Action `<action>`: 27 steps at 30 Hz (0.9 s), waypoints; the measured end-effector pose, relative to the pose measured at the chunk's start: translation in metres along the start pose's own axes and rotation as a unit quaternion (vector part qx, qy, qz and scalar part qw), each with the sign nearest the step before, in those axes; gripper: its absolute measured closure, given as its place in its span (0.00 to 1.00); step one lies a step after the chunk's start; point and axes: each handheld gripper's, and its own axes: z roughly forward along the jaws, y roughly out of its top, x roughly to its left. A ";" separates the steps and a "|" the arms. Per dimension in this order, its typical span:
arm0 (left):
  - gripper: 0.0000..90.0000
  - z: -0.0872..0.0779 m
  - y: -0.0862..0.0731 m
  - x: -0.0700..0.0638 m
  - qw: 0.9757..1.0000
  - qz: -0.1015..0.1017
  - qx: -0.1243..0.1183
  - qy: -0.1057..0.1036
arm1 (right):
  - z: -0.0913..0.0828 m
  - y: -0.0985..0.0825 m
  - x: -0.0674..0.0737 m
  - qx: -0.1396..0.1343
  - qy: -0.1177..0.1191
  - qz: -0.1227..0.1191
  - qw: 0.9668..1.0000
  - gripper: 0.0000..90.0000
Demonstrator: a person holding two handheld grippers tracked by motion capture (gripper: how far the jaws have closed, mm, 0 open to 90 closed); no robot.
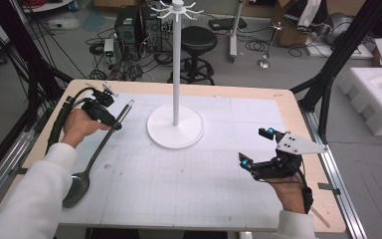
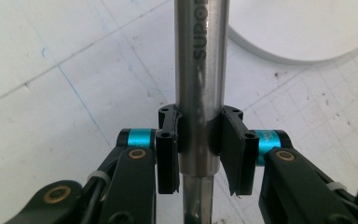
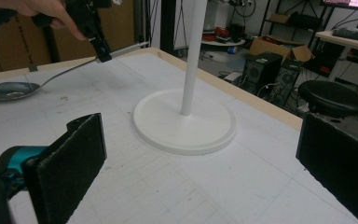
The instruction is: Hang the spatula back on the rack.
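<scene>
Left tongs (image 2: 200,144) around ladle handle (image 2: 200,70)

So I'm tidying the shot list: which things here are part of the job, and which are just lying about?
In use:
- ladle, its handle clamped by the left gripper
- white stand, probably where it will hang
- right gripper, open, waiting

Lying about:
- black stool
- computer towers
- floor cables
- foam packing

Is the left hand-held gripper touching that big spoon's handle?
Touching. In the left gripper view, the left hand-held gripper has both jaws pressed against the ladle's steel handle.
</scene>
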 end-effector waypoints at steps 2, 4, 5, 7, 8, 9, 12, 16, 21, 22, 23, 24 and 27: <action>0.77 -0.005 0.000 -0.002 1.000 0.018 -0.010 -0.003 | 0.000 0.000 0.000 0.001 0.000 0.001 1.000 0.01; 0.77 -0.010 0.001 -0.004 0.999 0.036 -0.020 -0.006 | 0.000 0.001 0.000 -0.002 0.000 -0.003 1.000 0.01; 0.77 -0.012 0.001 -0.005 0.999 0.043 -0.022 -0.008 | 0.000 0.001 0.000 -0.002 0.000 -0.003 1.000 0.01; 0.77 -0.015 0.001 -0.007 0.998 0.054 -0.031 -0.013 | 0.000 0.002 0.000 -0.001 0.000 -0.003 1.000 0.01; 0.77 -0.019 0.002 -0.009 0.997 0.064 -0.038 -0.017 | -0.001 0.002 0.000 -0.002 0.000 -0.001 1.000 0.01; 0.77 -0.019 0.002 -0.009 0.997 0.064 -0.038 -0.017 | -0.001 0.002 0.000 -0.002 0.000 -0.001 1.000 0.01; 0.77 -0.026 0.001 -0.013 0.995 0.084 -0.053 -0.031 | -0.001 0.001 -0.001 -0.003 -0.002 -0.001 1.000 0.01; 0.77 -0.037 0.000 -0.019 0.989 0.117 -0.081 -0.049 | -0.001 0.001 -0.001 -0.003 -0.002 -0.001 1.000 0.01; 0.77 -0.046 -0.001 -0.025 0.983 0.140 -0.100 -0.061 | 0.000 0.002 0.000 -0.001 -0.002 -0.003 1.000 0.01; 0.77 -0.051 -0.002 -0.027 0.980 0.155 -0.106 -0.071 | 0.000 0.002 0.000 -0.002 -0.002 -0.004 1.000 0.01; 0.77 -0.054 -0.003 -0.028 0.979 0.156 -0.113 -0.070 | 0.000 0.002 0.000 -0.002 -0.002 -0.005 1.000 0.01; 0.77 -0.057 -0.003 -0.029 0.977 0.160 -0.119 -0.070 | 0.000 0.002 0.000 -0.001 -0.002 -0.004 1.000 0.01; 0.77 -0.062 -0.004 -0.031 0.975 0.166 -0.128 -0.069 | 0.000 0.002 0.000 -0.001 -0.002 -0.003 1.000 0.01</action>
